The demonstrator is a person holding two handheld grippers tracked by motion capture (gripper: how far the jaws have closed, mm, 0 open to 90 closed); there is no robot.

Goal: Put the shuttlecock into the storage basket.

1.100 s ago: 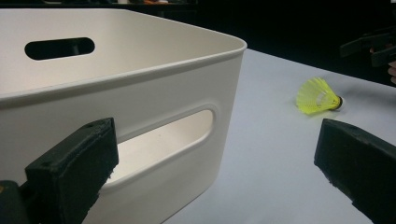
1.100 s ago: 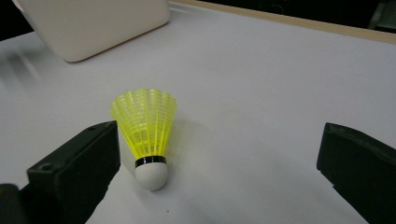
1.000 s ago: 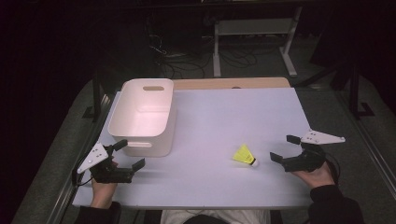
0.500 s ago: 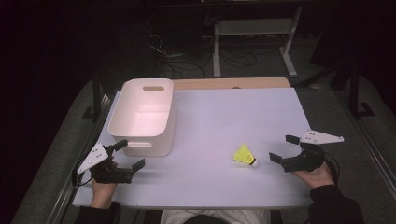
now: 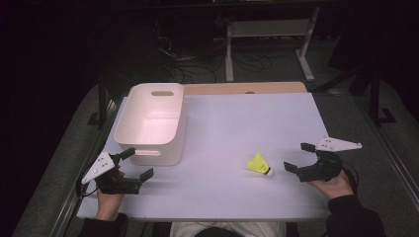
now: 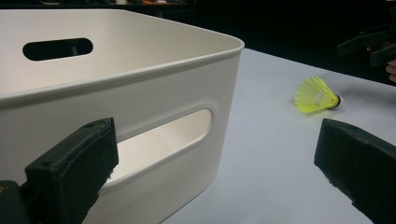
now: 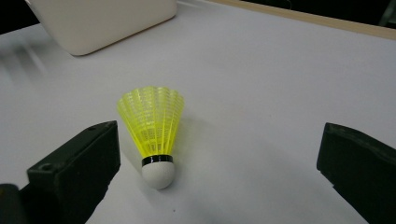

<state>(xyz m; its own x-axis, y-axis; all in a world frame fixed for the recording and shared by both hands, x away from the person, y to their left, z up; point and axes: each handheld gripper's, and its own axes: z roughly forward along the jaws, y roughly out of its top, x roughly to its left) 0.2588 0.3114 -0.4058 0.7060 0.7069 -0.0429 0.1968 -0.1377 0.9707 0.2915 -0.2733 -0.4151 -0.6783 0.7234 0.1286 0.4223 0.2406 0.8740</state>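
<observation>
- The high view takes in the whole white table (image 5: 237, 123): one white bin (image 5: 150, 123) at the far left, one yellow shuttlecock (image 5: 260, 164) lying near the right, and two grippers held at the near edge, one in each hand.
- From above, the right gripper (image 5: 295, 158) sits just right of the shuttlecock, jaws spread wide and holding nothing; its grey three-cornered plate points right.
- The left gripper (image 5: 136, 164) rests just in front of the bin's near wall, jaws likewise wide apart and empty.
- The right gripper view gives what the high view cannot: the shuttlecock (image 7: 154, 130) up close, with a ribbed, netted yellow skirt, a thin black band, and a rounded white cork (image 7: 159, 175) pointing toward the camera. It lies on its side on the table, between the lines of the two black jaws but nearer the left one, touching neither. A corner of the bin (image 7: 102, 21) shows at the top.
- The left gripper view shows the bin (image 6: 140, 102) from the side: a slot handle cut in the near wall and another in the far wall, with a rounded rim. The shuttlecock (image 6: 316, 95) lies well off to the right on the table, skirt toward the bin, and the other gripper (image 6: 369, 44) shows at the upper right edge.
- Count: one shuttlecock, one bin, two grippers.
</observation>
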